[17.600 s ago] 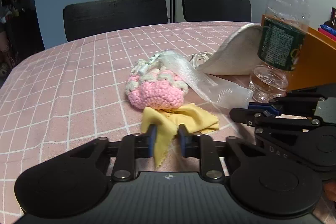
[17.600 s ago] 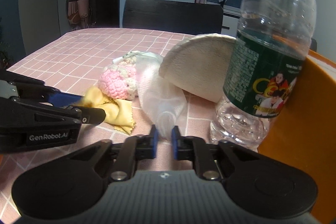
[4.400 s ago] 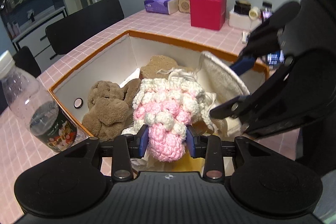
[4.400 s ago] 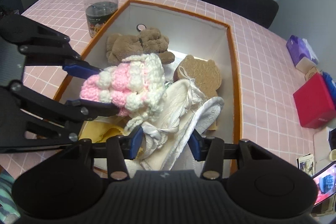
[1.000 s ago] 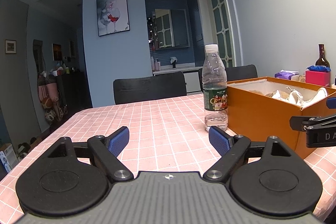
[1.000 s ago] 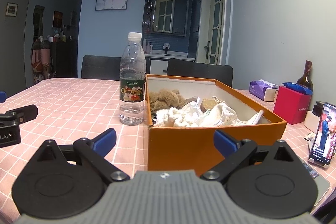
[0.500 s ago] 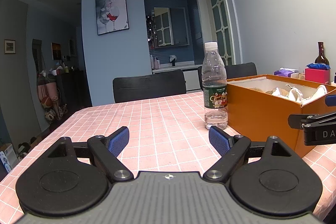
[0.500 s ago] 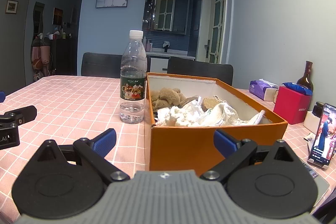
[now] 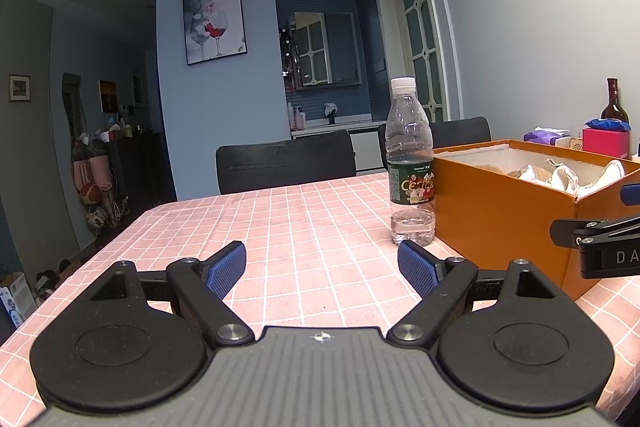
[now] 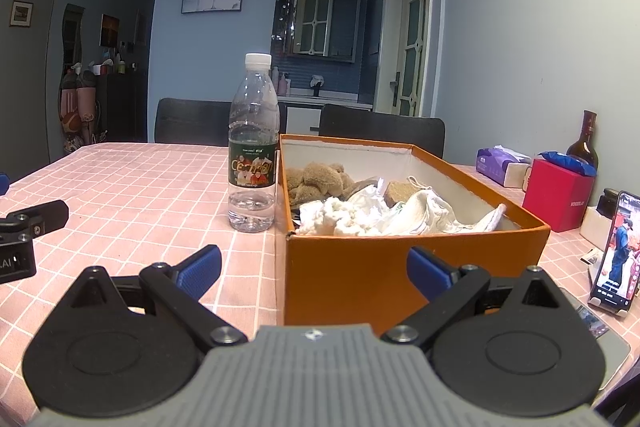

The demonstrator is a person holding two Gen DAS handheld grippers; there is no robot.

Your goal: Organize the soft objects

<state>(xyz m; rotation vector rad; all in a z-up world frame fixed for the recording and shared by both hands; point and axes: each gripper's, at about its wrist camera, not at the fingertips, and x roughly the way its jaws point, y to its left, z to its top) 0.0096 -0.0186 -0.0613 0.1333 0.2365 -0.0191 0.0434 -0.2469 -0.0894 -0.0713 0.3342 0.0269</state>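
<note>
Both grippers pulled back from the box vs ~4 s ago, when L held the pink knit and R the white cloth over it; vs 0.5 s ago basically no change. L gripper [image 9: 322,267] jaws spread wide, empty, low over the pink check table [image 9: 280,227], pointing at bare cloth. Bottle [image 10: 253,147] upright, just beside box's left wall. R gripper [image 10: 314,269] also wide open, empty, facing the box's near wall. Box [image 10: 360,267] orange, open top; inside: brown plush [image 10: 316,179] at back-left, brown sponge-ish pad [image 10: 400,191] mid, white cloths [image 10: 380,213] piled in front. Pink knit and yellow cloth not visible from here. Step: looks like end/retreat, soft stuff all boxed, no loose soft items on table in view. Next: prob nothing, or scan for leftovers; if so, re-approach w/ jaws open.
</note>
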